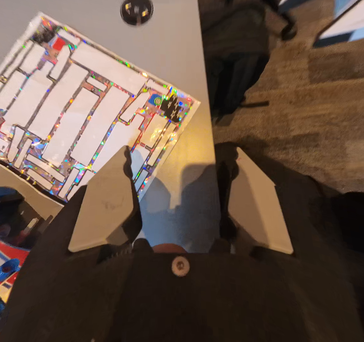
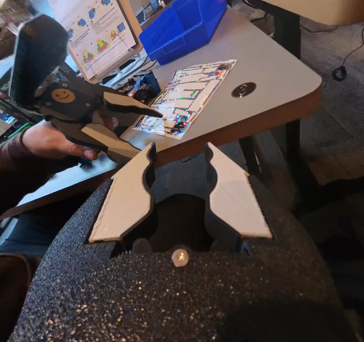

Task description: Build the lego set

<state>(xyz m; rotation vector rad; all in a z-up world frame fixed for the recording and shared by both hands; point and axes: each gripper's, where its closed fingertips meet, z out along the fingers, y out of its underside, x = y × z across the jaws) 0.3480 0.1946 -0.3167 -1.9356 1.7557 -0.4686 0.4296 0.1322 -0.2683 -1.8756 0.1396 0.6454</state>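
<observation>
A partly built blue model [image 2: 146, 85] sits on the desk [image 2: 262, 56] beside the near-left edge of a holographic sticker sheet [image 2: 189, 98]; blur hides its details. The sheet lies flat near the desk's right corner, most of its stickers already peeled off to leave white blanks, with a black sticker [image 1: 173, 106] and a small blue one [image 1: 155, 99] at one corner and a red one [image 1: 59, 42] at the opposite end. A round black disc [image 1: 136, 9] is set into the desk just beyond the sheet. Behind the model, an instruction page [image 2: 90, 21] leans upright on a stand, and a blue plastic bin [image 2: 185, 23] rests to its right.

The left tool [image 1: 180, 156] hovers over the sheet's near corner with its fingers spread wide and nothing between them; in the right wrist view it shows as the black tool [image 2: 149, 131] gripped by a hand [image 2: 53, 141] in a dark sleeve. The right tool [image 2: 179, 149] is held off the desk's front edge, over the grey carpet [image 2: 334, 115], also released and empty. Dark chair legs [image 1: 256, 7] stand on the carpet past the desk's edge.
</observation>
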